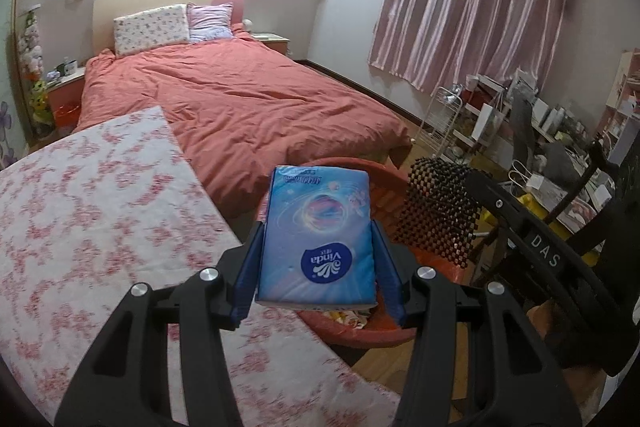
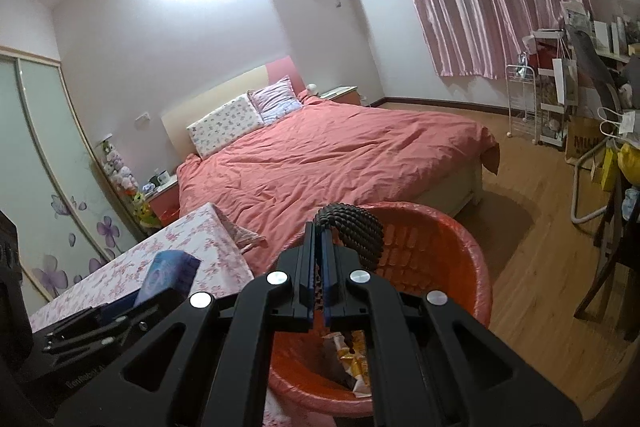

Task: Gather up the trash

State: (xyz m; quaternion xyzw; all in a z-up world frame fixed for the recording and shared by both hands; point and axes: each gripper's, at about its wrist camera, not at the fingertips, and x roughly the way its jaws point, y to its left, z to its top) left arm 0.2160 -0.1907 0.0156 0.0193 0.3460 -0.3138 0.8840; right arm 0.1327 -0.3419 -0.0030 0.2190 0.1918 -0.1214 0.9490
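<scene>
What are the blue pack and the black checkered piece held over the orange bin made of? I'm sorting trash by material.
Blue pack: likely soft plastic film around tissues; glossy print, puffy rounded edges.
Black checkered piece: probably flexible rubber or foam mesh; it droops in a curve from the right gripper, matte, with holes.
Orange bin: moulded plastic with a slotted wall, seemingly lined with thin film.

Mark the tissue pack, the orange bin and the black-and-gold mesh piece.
tissue pack (image 1: 320, 227), left wrist view, middle of its blue face.
orange bin (image 2: 460, 259), right wrist view, inner wall.
black-and-gold mesh piece (image 1: 440, 207), left wrist view, centre of the weave.
</scene>
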